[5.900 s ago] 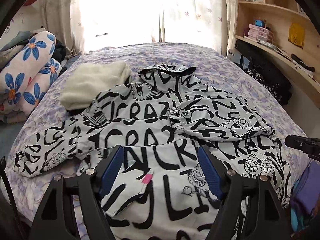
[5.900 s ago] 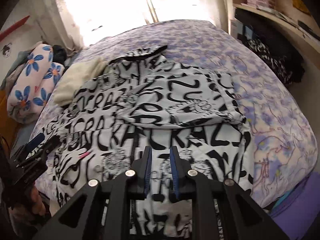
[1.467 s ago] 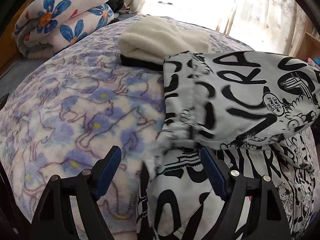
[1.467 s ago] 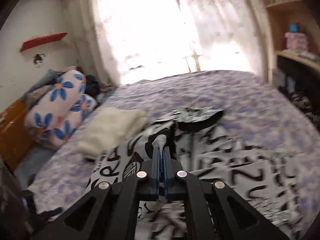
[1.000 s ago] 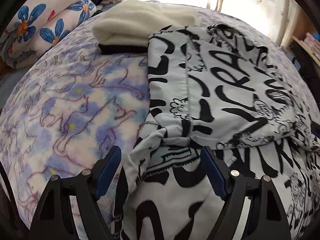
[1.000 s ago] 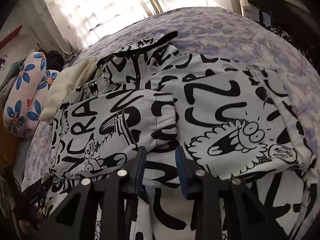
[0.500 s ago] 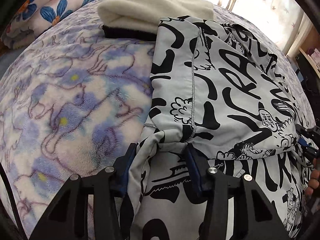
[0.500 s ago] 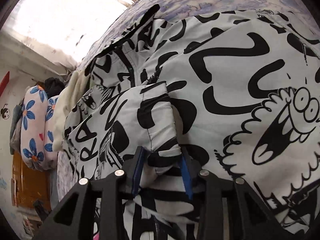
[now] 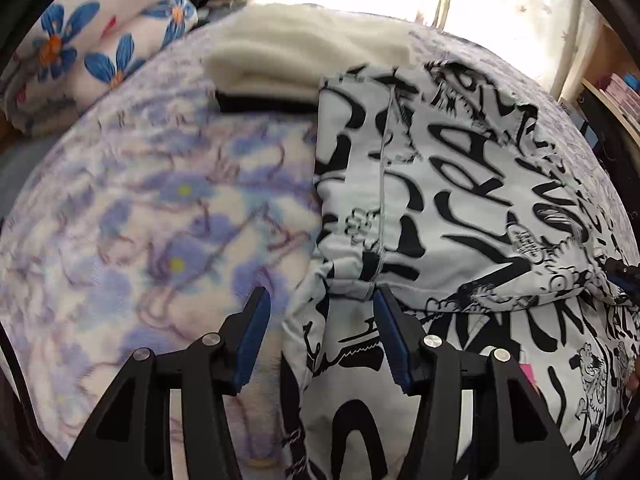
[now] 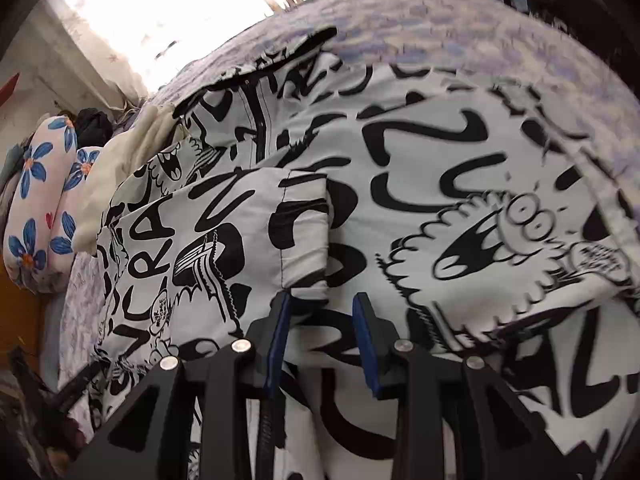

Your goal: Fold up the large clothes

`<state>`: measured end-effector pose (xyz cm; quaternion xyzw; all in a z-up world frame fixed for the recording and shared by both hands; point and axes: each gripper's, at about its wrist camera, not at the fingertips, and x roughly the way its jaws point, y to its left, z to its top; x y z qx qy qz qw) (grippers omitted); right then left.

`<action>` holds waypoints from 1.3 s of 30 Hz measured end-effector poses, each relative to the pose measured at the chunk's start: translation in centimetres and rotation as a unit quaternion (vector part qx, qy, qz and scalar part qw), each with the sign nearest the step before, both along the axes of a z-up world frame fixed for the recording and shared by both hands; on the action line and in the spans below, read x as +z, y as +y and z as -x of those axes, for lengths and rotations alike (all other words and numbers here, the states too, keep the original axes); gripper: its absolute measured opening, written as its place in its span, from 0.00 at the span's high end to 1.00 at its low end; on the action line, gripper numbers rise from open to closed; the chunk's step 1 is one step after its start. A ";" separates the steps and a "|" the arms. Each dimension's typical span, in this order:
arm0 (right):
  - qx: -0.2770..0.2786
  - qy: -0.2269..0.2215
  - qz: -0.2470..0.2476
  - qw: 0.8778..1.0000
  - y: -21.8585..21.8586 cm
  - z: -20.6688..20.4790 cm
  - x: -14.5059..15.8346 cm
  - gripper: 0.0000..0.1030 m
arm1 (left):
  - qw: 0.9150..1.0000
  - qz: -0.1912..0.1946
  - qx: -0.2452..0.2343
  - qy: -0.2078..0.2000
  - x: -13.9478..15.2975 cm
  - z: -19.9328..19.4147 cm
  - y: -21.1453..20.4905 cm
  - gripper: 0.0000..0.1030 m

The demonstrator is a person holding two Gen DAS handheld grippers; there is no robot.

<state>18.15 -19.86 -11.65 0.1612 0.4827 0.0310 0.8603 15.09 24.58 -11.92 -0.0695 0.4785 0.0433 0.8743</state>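
A white jacket (image 9: 460, 200) with black graffiti print lies spread on the bed, both sleeves folded across its chest. My left gripper (image 9: 320, 320) straddles the bunched fold at the jacket's left side. Its jaws are opening, cloth sits between them, and the left pad is clear of it. In the right wrist view the jacket (image 10: 460, 184) fills the frame. My right gripper (image 10: 320, 316) stands open just below the folded sleeve's cuff (image 10: 306, 232). The cuff's edge reaches the gap without filling it, so no pad presses on it.
The bed's purple flowered blanket (image 9: 160, 220) is bare left of the jacket. A folded cream garment (image 9: 304, 52) lies at the jacket's far left shoulder. Rolled bedding with blue flowers (image 9: 92, 44) sits beyond the bed's edge. Wooden shelves (image 9: 616, 92) stand at the right.
The left jaws narrowed around the jacket's side fold, then widened a little as the gripper drew back. The right gripper dipped close to the sleeve cuff and backed off slightly.
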 end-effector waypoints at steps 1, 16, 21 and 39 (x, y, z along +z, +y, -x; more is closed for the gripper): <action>0.006 -0.011 0.012 1.000 0.2 0.3 0.5 0.69 | 1.000 -0.003 -0.004 -0.011 0.7 0.1 -0.2 0.49; 0.175 -0.056 0.048 0.982 15.9 -5.2 0.3 0.73 | 0.995 0.046 -0.080 -0.025 -1.7 -10.0 -10.2 0.48; 0.164 -0.016 0.075 0.984 14.7 -7.2 -3.1 0.98 | 0.996 0.042 -0.077 0.008 -5.0 -11.8 -10.1 0.48; -0.010 0.005 0.071 0.997 -0.7 -3.5 -0.6 0.96 | 0.998 0.043 -0.042 -0.001 -3.7 -11.0 -6.9 0.45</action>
